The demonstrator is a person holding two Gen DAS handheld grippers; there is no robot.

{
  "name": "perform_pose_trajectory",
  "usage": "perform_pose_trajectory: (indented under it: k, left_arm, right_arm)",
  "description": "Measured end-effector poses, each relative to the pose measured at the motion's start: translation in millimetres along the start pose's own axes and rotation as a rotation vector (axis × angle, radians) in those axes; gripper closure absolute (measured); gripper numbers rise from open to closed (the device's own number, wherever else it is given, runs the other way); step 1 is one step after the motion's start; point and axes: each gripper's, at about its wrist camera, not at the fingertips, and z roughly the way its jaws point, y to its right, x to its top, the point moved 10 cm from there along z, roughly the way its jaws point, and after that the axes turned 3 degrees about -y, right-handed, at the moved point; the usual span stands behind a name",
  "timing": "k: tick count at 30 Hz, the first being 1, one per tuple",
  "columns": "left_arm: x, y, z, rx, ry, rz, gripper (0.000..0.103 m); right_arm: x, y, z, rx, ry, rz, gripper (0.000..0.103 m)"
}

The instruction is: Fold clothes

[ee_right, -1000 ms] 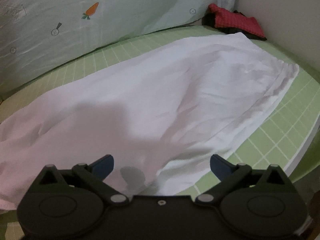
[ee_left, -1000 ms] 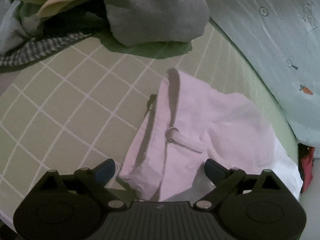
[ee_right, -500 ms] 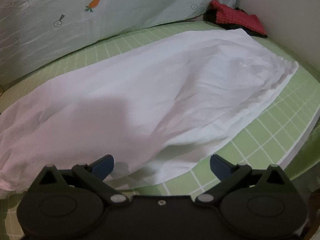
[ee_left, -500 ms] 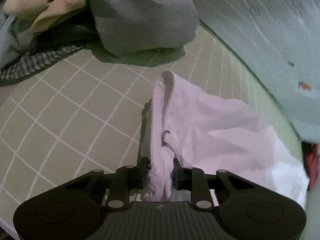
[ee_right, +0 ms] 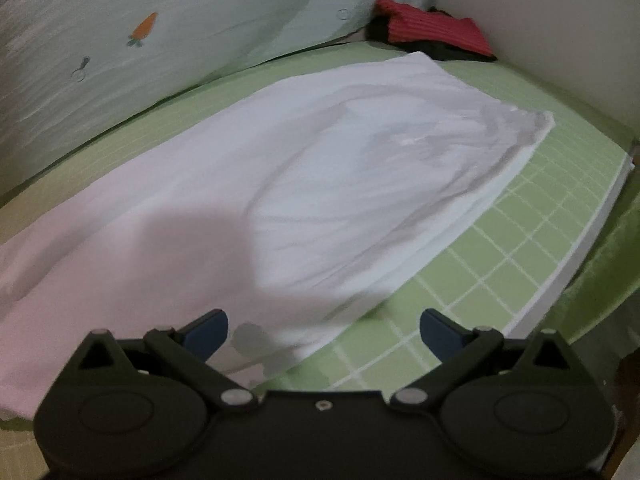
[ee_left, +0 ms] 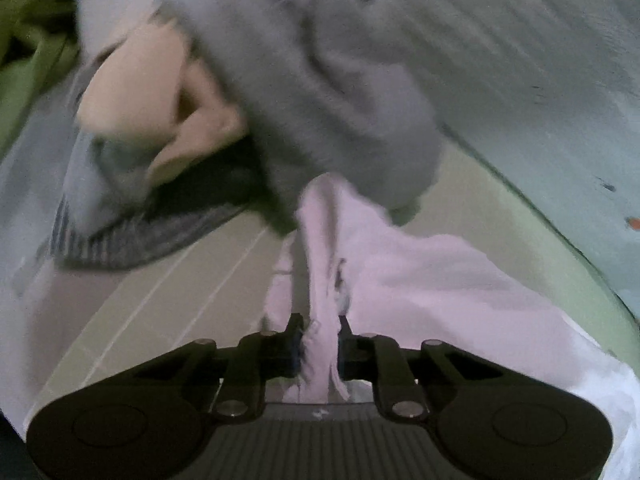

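Note:
A white garment [ee_right: 320, 184] lies spread flat on the green checked mat [ee_right: 500, 264]. In the left wrist view its bunched end [ee_left: 324, 272] is pinched between the jaws of my left gripper [ee_left: 319, 340], which are still closing on it, and the cloth hangs lifted off the mat [ee_left: 168, 300]. My right gripper [ee_right: 323, 330] stands open just above the garment's near edge, with nothing between its blue pads [ee_right: 206, 330].
A heap of clothes lies beyond the left gripper: a grey piece [ee_left: 340, 92], a beige one [ee_left: 144, 92], a checked one [ee_left: 132, 240]. A pale bed cover with carrot prints [ee_right: 144, 32] backs the mat. A red cloth [ee_right: 432, 32] sits in the far corner by a white wall.
The left jaws closed on the garment's end and lifted it, and the view tilted up toward the clothes heap. The right gripper slid sideways along the garment's near edge, still open.

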Motion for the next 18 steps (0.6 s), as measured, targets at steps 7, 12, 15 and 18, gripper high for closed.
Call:
perform_pose_trajectory:
  k: [7,12,15,18]
  left_arm:
    - [-0.4,102.0,-33.1,-0.075,0.116,0.105,0.088]
    - [-35.6,208.9,-36.4,-0.106,0.137,0.256,0.088]
    - [-78.3,268.3,-13.5,-0.121,0.080,0.311,0.088]
    - [-131.3,318.2,24.7,-0.120,-0.020,0.353,0.082]
  right_arm:
    - [15.6,36.1,15.9,0.000,-0.015,0.000,0.000]
    - [42.9,77.1,25.4,0.009,-0.019,-0.052,0.000]
    - [64.1,105.9,30.8,0.005,-0.006,-0.085,0.000]
    - [86.0,136.8,36.1,0.009,0.010,-0.099,0.000]
